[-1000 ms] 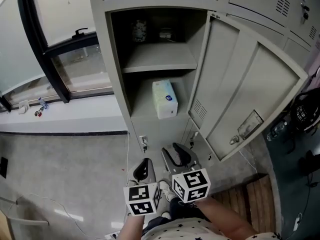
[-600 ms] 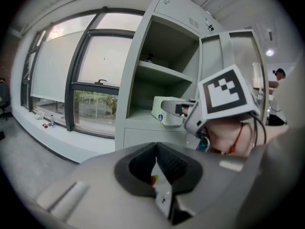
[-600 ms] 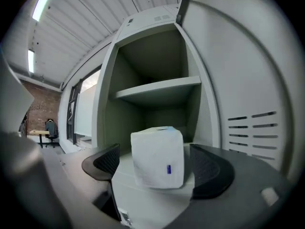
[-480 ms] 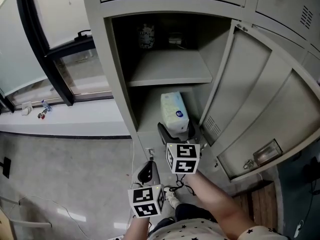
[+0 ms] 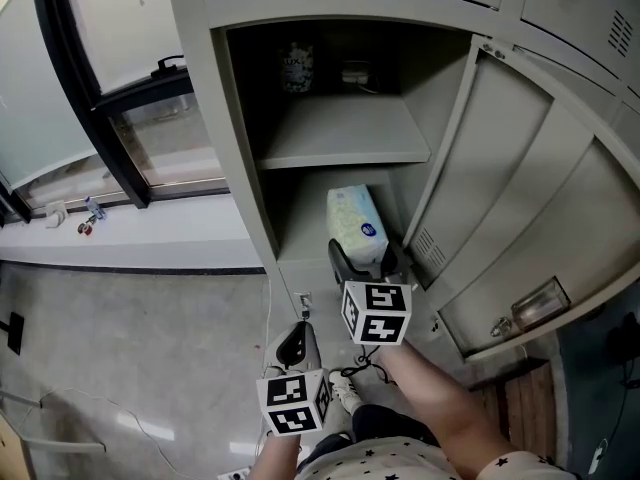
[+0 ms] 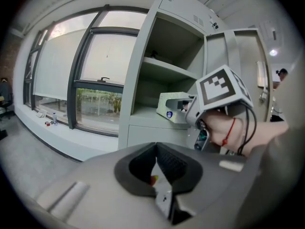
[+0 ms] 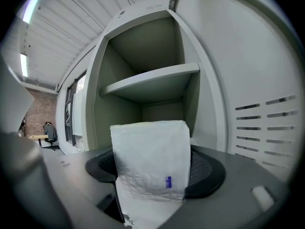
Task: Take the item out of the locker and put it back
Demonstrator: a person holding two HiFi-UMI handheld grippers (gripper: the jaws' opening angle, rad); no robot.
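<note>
The locker is seen with its door swung wide open toward 3 o'clock in the head view, and a window with a pale sill lies at 9 o'clock of it. The tissue pack is found inside the lower compartment, lying flat on its floor near the front edge, under the upper shelf. A dark jar and a smaller object, too dim to be named, are set at the back of that upper shelf. The right gripper is reached into the lower compartment's mouth, and the near end of the pack is taken between its fingers. These fingers have just been closing, and in the right gripper view they are seen pinching the pack, one pad laid against each side of it. The pack is still resting on the compartment floor. The left gripper is held outside the locker, at 7 o'clock of the right one and below the locker's front edge. Its fingers are pressed together, and nothing is held between them.
</note>
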